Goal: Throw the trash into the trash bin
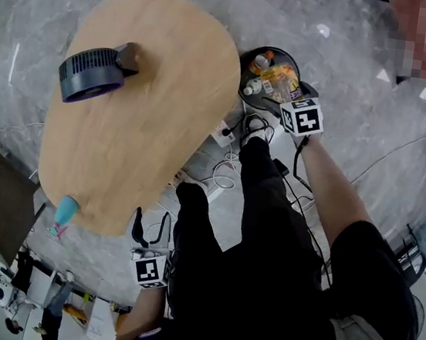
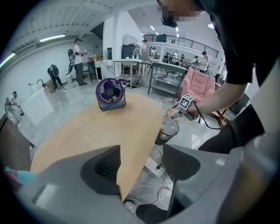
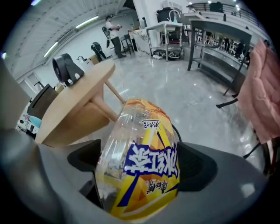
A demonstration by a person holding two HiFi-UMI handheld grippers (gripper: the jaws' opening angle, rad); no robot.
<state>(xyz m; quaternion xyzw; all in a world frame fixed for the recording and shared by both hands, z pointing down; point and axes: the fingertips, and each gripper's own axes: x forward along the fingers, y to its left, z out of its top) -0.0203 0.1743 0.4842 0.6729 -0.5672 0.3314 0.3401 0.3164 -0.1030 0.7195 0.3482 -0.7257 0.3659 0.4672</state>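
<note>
The left claw [image 2: 142, 173] is spread and empty, low by the wooden bench [image 2: 87, 131]. The right claw [image 3: 140, 175] pinches a yellow plastic bottle [image 3: 144, 144] over the trash bin [image 1: 247, 56]. In the right gripper view, the bottle hides most of the bin.

The place looks like a large open lab or workshop hall. A polished grey marbled floor [image 1: 355, 36] runs under long ceiling strip lights [image 2: 52, 38]. Stainless-steel workbenches with lower shelves [image 2: 168, 76] stand below a railed upper gallery [image 2: 183, 41]. People [image 2: 78, 54] stand with equipment by the far white wall. A white power strip [image 2: 154, 165] and loose cables [image 1: 226, 176] lie beside the edge of a pale oval wooden table [image 1: 144, 102].
</note>
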